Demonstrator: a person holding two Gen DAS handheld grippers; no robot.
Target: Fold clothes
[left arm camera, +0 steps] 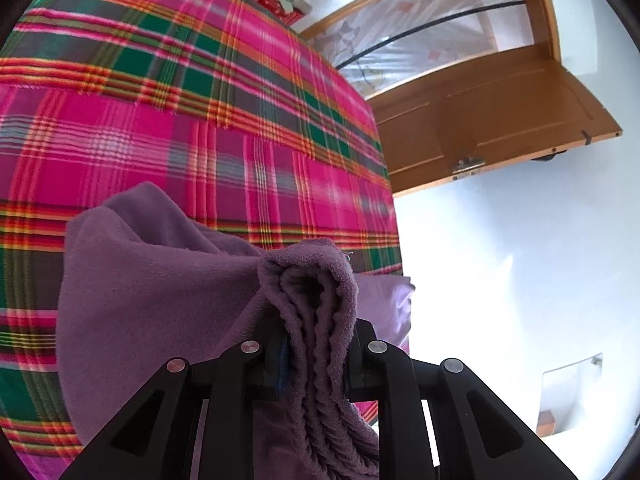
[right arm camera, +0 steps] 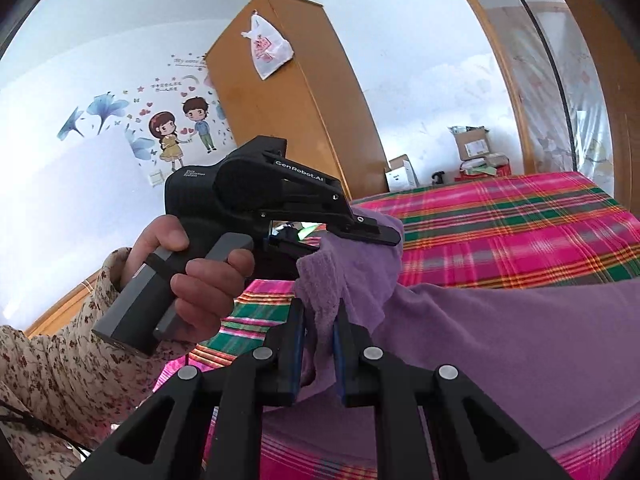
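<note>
- Right gripper (right arm camera: 318,344) pinches a bunched corner of the purple fleece cloth (right arm camera: 500,344), which drapes over the pink plaid bedspread (right arm camera: 520,224).
- Left gripper (left arm camera: 316,360) clamps several stacked folds of the same cloth.
- Only the right view shows the left gripper's body, lettered "GenRobot.AI", the hand (right arm camera: 192,276) holding it, and a flowered sleeve (right arm camera: 60,360).
- Only the left view shows an open wooden door (left arm camera: 492,116).

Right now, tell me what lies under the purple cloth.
Under the purple cloth lies the pink plaid bedcover, showing all around it. Both grippers, left and right, pinch bunched corners. Whatever sits directly beneath the cloth's middle is covered.
</note>
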